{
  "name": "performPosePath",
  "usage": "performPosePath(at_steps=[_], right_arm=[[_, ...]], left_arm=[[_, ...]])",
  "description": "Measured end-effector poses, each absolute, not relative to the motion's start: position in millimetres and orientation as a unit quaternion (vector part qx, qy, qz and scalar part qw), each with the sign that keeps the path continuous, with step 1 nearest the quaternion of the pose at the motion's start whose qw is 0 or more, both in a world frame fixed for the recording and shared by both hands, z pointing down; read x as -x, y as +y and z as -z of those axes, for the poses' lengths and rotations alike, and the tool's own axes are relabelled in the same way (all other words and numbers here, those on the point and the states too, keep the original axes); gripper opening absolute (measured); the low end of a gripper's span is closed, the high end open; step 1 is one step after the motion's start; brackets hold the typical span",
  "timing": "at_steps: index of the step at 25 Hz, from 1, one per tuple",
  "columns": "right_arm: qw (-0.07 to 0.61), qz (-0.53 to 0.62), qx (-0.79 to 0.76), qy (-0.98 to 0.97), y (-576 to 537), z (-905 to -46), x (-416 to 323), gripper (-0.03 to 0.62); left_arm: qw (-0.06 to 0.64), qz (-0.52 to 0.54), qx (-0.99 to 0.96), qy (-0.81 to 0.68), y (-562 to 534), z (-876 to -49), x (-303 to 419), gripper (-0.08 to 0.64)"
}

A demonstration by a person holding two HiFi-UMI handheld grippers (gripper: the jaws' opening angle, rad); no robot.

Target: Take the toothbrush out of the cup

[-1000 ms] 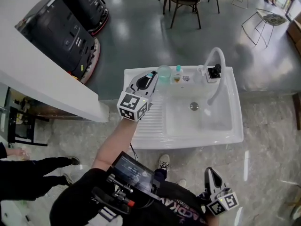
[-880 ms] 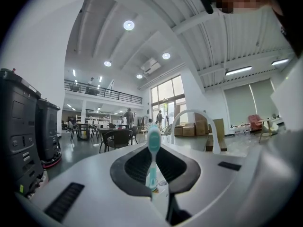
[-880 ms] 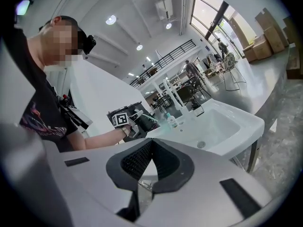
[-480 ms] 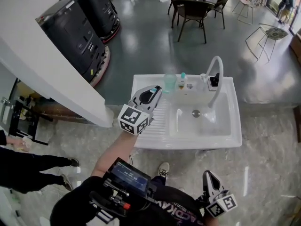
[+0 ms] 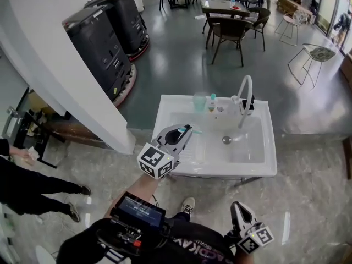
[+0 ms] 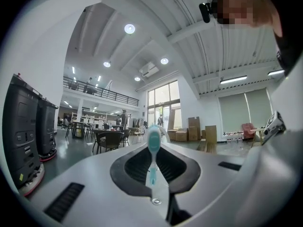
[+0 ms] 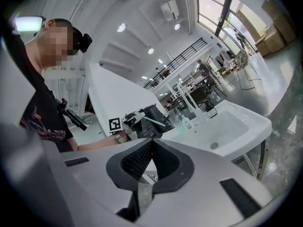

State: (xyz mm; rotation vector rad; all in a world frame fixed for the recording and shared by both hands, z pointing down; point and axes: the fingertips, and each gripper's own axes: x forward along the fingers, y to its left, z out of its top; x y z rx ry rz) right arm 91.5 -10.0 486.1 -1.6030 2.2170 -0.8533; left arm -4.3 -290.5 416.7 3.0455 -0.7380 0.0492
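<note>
White ceramic sink (image 5: 164,113) stands on a glossy grey floor (image 5: 165,54) near dark chairs (image 5: 228,29), with the translucent green cup (image 5: 199,100) on its back ledge. The left gripper (image 5: 188,128), now drawn back from the cup, clamps the slim turquoise toothbrush (image 5: 194,131) over the sink's left side; the right gripper (image 5: 237,208) hangs low, jaws together, empty

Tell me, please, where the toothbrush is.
In the head view, the toothbrush sits in the left hand-held gripper over the sink's left side, clear of the cup.
</note>
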Motion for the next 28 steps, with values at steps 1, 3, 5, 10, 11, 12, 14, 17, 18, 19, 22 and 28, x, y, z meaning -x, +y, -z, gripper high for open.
performPosePath(at_steps=[1,3,5,10,11,12,14,17,18,19,22,28], right_arm=[[0.137,0.294,0.549,0.771,-7.5,-484.2,-91.0,0.009],[0.131,0.288,0.539,0.78,-1.9,-479.6,-90.6,0.009],[0.126,0.284,0.532,0.788,4.3,-476.5,-91.9,0.009],[0.129,0.281,0.518,0.798,22.6,-472.9,-96.2,0.009],[0.128,0.28,0.515,0.8,27.3,-471.8,-98.1,0.009],[0.128,0.28,0.512,0.802,32.1,-470.7,-99.6,0.009],[0.126,0.277,0.505,0.808,41.8,-469.0,-101.6,0.009],[0.126,0.275,0.495,0.815,57.6,-466.6,-102.8,0.009],[0.126,0.274,0.492,0.817,62.8,-466.1,-102.9,0.009],[0.127,0.274,0.488,0.819,67.9,-465.9,-102.6,0.009],[0.127,0.277,0.475,0.826,82.7,-466.1,-97.4,0.009],[0.138,0.283,0.449,0.836,102.1,-466.9,-83.7,0.009]], left_arm=[[0.005,-0.015,-0.971,-0.237,-282.7,-414.7,6.1,0.031],[0.008,-0.013,-0.971,-0.239,-267.4,-411.0,8.9,0.031],[0.01,-0.012,-0.97,-0.241,-253.4,-408.2,11.3,0.031],[0.017,-0.009,-0.968,-0.25,-219.3,-405.4,19.1,0.031],[0.018,-0.009,-0.968,-0.252,-210.7,-405.6,18.9,0.031],[0.019,-0.009,-0.967,-0.253,-202.0,-405.7,18.7,0.031],[0.021,-0.009,-0.966,-0.257,-184.2,-406.5,19.8,0.031],[0.023,-0.01,-0.965,-0.261,-156.1,-407.1,23.7,0.031],[0.023,-0.01,-0.964,-0.263,-146.7,-406.7,25.3,0.031],[0.022,-0.01,-0.964,-0.265,-137.5,-406.0,27.2,0.031],[0.018,-0.011,-0.961,-0.274,-111.7,-404.3,36.0,0.031],[0.023,-0.02,-0.959,-0.281,-60.8,-408.2,52.0,0.031]])
